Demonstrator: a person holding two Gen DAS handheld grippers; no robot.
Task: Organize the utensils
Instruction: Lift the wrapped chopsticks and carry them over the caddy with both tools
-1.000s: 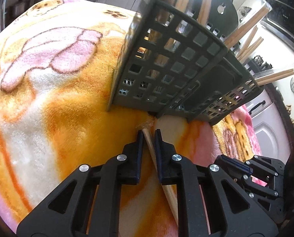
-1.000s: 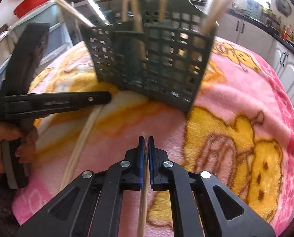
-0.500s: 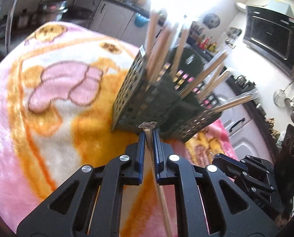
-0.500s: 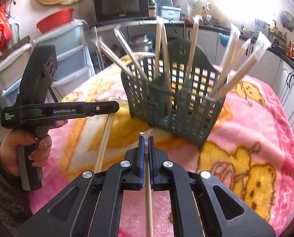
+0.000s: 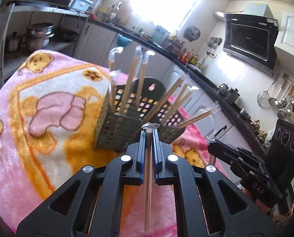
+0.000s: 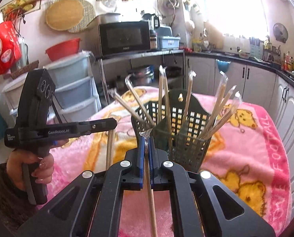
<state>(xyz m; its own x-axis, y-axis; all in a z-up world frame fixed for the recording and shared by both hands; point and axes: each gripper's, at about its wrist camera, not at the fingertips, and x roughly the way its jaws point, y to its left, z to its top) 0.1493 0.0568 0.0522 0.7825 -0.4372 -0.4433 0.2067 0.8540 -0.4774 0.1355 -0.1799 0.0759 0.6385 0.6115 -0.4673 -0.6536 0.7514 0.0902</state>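
Observation:
A dark green perforated utensil basket (image 5: 115,126) (image 6: 188,144) stands on a pink and orange bear blanket (image 5: 48,118) (image 6: 245,148). Several plastic-wrapped pairs of wooden chopsticks (image 5: 131,79) (image 6: 164,98) stick up out of it. My left gripper (image 5: 149,134) is shut on a wrapped pair of chopsticks (image 5: 148,177), held up in front of the basket. My right gripper (image 6: 146,138) is shut on another wrapped pair of chopsticks (image 6: 151,197), also raised before the basket. The left gripper also shows in the right wrist view (image 6: 109,124), left of the basket.
The blanket covers a table in a kitchen. Counters and cabinets (image 6: 255,79) run behind and to the right. A microwave (image 6: 125,37) on a metal rack and plastic drawers (image 6: 72,86) stand at the far left. The right gripper's body (image 5: 245,165) is at the left wrist view's right.
Both grippers have lifted from the blanket with their chopsticks and tilted up. The basket now sits lower and farther off in both views.

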